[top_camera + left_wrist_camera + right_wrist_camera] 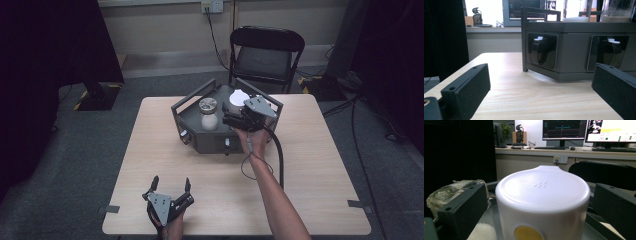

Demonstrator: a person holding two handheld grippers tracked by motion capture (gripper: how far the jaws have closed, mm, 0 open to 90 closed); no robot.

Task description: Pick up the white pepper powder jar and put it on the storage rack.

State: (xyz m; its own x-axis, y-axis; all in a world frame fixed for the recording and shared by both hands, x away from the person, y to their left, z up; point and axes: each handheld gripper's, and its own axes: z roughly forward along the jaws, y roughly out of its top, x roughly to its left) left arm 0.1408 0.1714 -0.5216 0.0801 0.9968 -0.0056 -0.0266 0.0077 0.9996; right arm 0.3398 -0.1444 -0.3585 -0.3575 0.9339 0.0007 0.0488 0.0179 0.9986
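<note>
Right tongs [235, 116]: my jaws stand wide, one on each side of the white container [543, 202], pads clear of it, nothing gripped.
White container: between my right jaws, on the grey tray [200, 140].
Glass jar [208, 114]: on the same tray, left of my right tongs.
Left tongs [171, 189]: open, empty, low over the surface [310, 180], well short of the tray.

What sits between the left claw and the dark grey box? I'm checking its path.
Only bare light wooden tabletop, seen in the left gripper view between the open left claw and the dark grey box.
</note>
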